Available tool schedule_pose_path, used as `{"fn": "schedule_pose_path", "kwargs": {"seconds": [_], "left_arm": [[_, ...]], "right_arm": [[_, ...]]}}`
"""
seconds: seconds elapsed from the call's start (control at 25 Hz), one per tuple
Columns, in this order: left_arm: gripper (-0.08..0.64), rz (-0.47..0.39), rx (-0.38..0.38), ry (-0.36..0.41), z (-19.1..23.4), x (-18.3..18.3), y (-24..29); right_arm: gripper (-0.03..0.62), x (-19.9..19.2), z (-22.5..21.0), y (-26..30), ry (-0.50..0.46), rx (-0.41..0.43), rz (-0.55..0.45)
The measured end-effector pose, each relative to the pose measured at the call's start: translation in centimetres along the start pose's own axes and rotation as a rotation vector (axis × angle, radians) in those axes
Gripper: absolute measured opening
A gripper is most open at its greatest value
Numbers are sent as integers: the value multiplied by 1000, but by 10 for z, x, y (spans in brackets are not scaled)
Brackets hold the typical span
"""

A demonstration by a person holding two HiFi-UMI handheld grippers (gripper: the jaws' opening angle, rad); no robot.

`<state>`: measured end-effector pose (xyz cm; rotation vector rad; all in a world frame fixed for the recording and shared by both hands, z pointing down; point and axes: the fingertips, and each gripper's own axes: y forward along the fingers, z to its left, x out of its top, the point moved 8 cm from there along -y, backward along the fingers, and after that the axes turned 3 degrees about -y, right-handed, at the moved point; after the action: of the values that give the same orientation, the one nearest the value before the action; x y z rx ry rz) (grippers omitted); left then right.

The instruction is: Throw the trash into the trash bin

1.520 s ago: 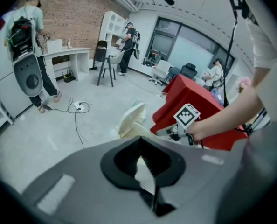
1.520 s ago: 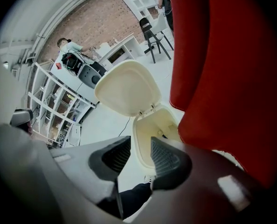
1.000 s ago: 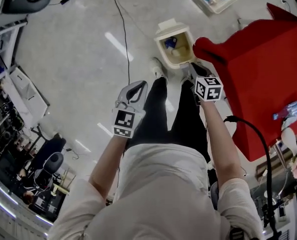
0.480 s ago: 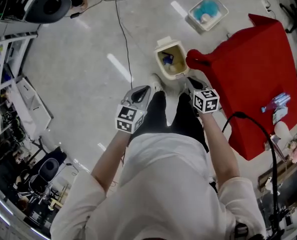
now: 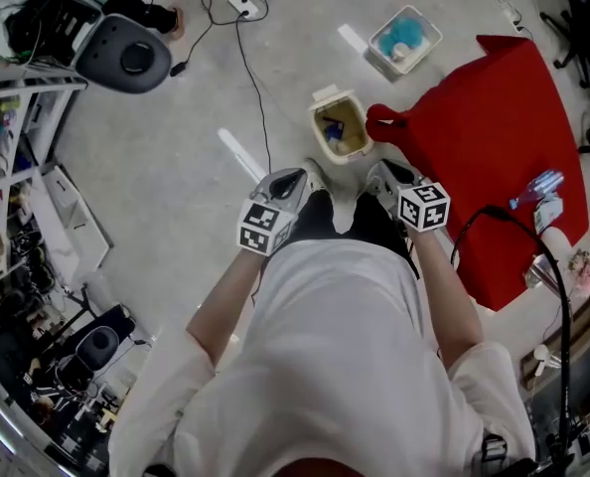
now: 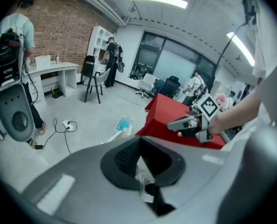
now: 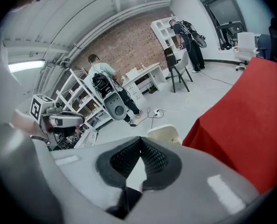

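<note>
Right claw (image 7: 139, 143) closed, ribbed black pads (image 7: 154, 158) | trash bin (image 5: 341, 127) cream, boxy

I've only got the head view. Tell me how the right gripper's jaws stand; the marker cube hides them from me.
Observer: In the right gripper view, the right gripper is shut, with its pads meeting and no trash between them.
Operator: Now report the left one.
Observer: In its own view, the left gripper is shut too, tips together. Through the gap behind the tips I can see something pale, but I can't tell what it is.
Operator: Say who else is in the room.
Observer: The right gripper view shows a person with a backpack by the white shelves, in front of the brick wall.
</note>
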<state>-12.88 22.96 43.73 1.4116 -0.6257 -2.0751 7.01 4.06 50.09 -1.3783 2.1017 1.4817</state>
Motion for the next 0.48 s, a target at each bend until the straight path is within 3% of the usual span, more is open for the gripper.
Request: {"fn": "schedule_pose_path", "kwargs": {"seconds": [0.48], "left_arm": [[5,-16,-28,7,-15,16,-29]], "right_arm": [[3,33,23,-51,-17,-4,-87]]}}
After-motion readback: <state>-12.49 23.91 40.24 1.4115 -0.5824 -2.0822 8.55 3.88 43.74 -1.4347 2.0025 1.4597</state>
